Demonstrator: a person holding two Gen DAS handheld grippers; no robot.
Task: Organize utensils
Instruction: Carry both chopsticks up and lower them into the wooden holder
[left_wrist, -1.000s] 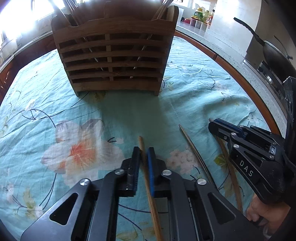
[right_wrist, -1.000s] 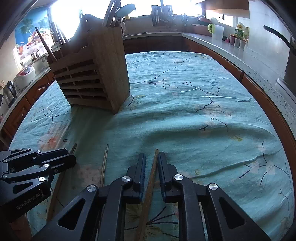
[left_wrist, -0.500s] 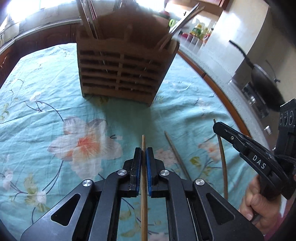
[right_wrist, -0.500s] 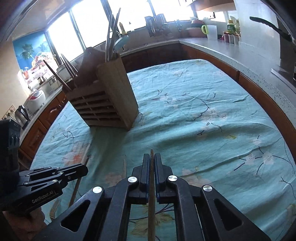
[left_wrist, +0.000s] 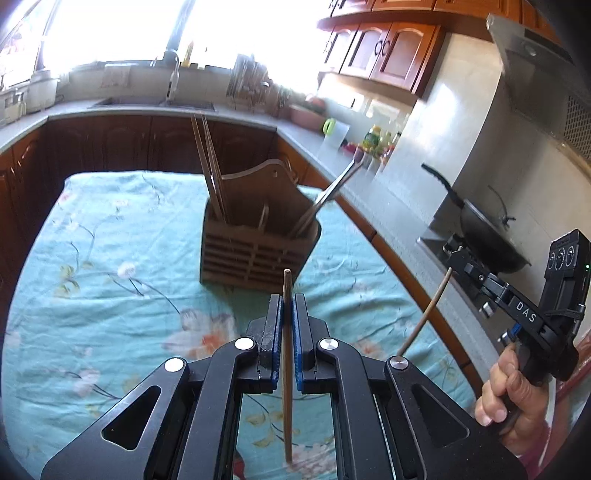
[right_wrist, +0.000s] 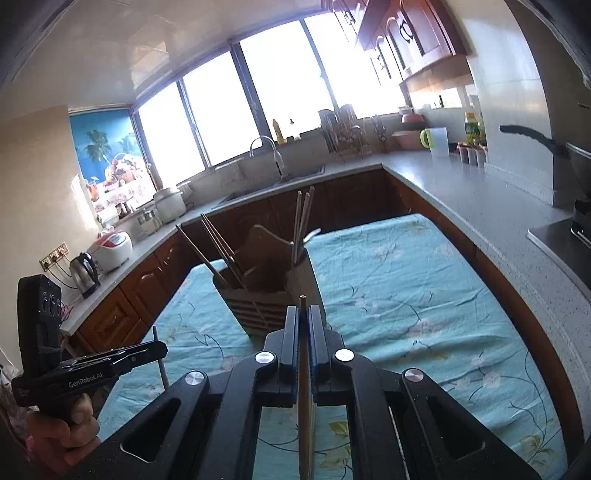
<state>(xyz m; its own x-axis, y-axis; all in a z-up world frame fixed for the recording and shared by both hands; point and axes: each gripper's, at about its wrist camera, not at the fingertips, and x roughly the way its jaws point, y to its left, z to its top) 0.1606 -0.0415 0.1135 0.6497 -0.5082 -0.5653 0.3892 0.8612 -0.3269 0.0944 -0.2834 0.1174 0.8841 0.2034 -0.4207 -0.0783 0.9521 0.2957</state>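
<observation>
The left tongs (left_wrist: 287, 314) are pinching a chopstick (left_wrist: 286, 365) between their blue pads; its long axis runs straight along the fingers, the blunt tip pointing toward the holder (left_wrist: 258, 251) and poking just past the fingertips. The right tongs (right_wrist: 303, 325) are pressed onto a second chopstick (right_wrist: 303, 387) in the same manner, lengthwise between the fingers, its tip aimed at the holder (right_wrist: 266, 295).

The wooden slatted holder stands upright on the desk (left_wrist: 110, 288), which is covered by a teal flowered cloth. Both tongs are held above the cloth on the near side of the holder, well apart from it. From the left wrist view the right tongs (left_wrist: 458, 258) are to the right of the holder, their chopstick (left_wrist: 428, 314) slanting down and leftward below them. Several chopsticks (left_wrist: 210, 173) already stand in the holder's left compartment, leaning left; a metal utensil (left_wrist: 328, 195) in the right compartment leans right.
</observation>
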